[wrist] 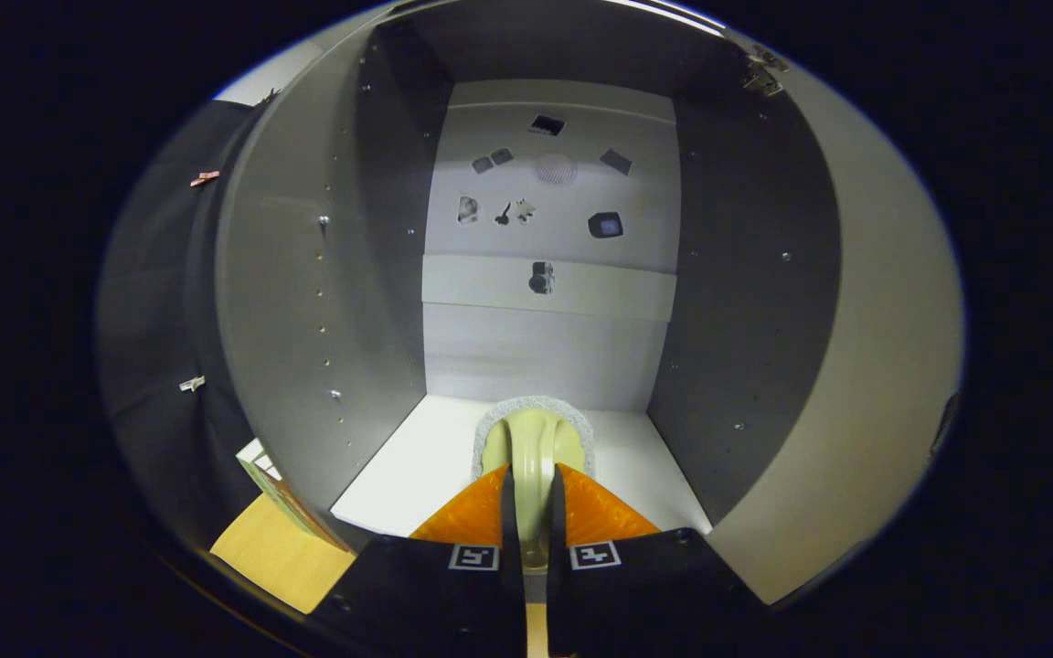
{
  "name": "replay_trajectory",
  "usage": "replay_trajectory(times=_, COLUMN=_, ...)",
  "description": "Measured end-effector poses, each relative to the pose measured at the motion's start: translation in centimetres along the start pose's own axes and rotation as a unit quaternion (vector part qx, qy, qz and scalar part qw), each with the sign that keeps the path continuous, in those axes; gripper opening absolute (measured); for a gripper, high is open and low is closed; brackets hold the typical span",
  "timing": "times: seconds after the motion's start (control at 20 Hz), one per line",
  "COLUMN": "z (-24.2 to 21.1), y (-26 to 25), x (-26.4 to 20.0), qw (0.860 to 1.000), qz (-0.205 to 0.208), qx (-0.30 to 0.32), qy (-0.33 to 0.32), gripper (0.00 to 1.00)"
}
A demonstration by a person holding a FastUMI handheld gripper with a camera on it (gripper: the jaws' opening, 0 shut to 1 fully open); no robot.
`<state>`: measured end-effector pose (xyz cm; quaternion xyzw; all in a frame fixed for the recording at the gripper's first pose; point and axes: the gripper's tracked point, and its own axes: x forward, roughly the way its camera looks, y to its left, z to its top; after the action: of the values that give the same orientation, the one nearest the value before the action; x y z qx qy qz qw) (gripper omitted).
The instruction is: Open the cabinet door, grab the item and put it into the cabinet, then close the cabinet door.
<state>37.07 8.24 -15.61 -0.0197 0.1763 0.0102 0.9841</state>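
My gripper (533, 484) is shut on the handle of a pale yellow-green scrub brush (534, 443) with a grey-white bristle rim. The handle runs back between both fingers. The brush head juts just ahead of the fingertips, over the white cabinet floor (398, 475), inside the open cabinet (307, 274). I cannot tell whether the brush touches the floor. The open cabinet door (874, 366) swings out to the right, its hinge (762, 73) up top. The cabinet's back wall (549, 338) stands beyond the brush.
The grey left side panel (289, 302) and the dark right inner wall (746, 274) flank the brush closely. Small dark shapes mark the upper back wall. A wooden tabletop (275, 553) with a box (275, 484) on it lies outside the cabinet, left of the fingers.
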Motion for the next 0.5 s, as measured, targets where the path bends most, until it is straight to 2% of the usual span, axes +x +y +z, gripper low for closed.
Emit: replay_trajectory(times=0.5, z=-2.3, y=-0.2, x=6.9, qw=1.000, qz=0.000, qx=0.010, qy=0.023, gripper=0.13)
